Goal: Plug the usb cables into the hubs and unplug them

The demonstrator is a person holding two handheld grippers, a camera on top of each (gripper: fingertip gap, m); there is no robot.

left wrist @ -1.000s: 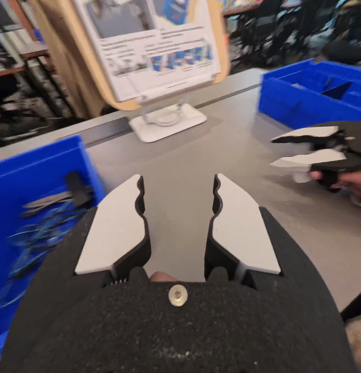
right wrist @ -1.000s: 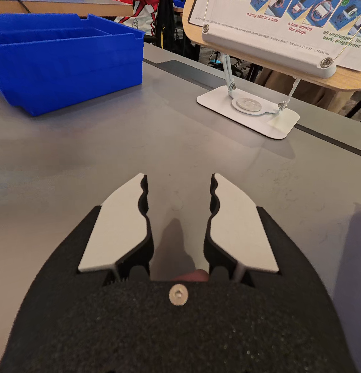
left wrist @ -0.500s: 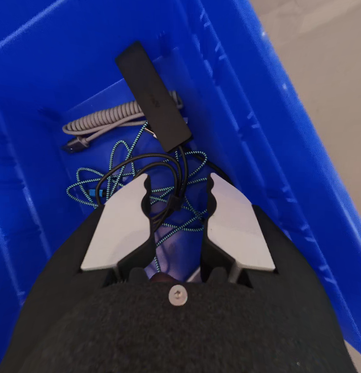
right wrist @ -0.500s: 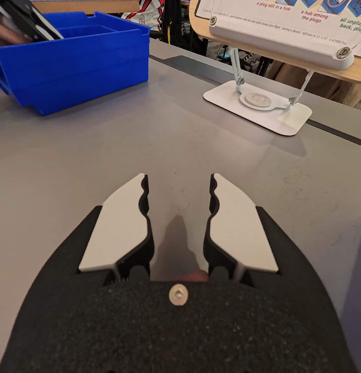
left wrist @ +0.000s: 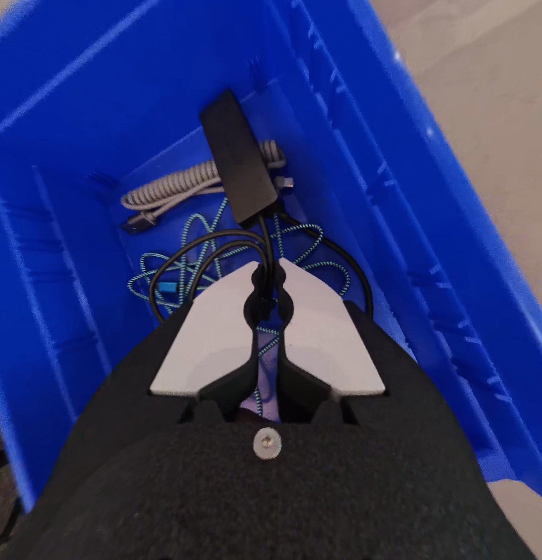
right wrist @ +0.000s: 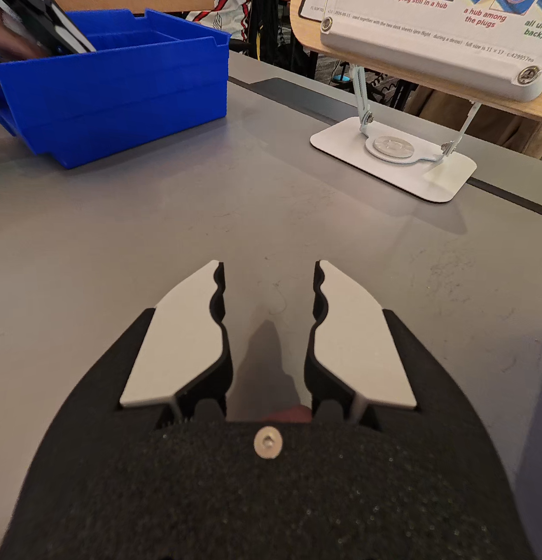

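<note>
Left wrist view: left claw (left wrist: 268, 274) clamped on black cable (left wrist: 265, 242).

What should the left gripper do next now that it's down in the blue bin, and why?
Probably lift straight up. The left gripper is shut on the black cable of the black hub, which lies on other cables in the blue bin; the right gripper waits open above the grey table.

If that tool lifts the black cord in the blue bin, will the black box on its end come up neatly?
Probably not neatly. The black cord is thin and looped, so likely floppy; the hub would probably dangle and swing. The braided cable crosses it and may snag.
</note>
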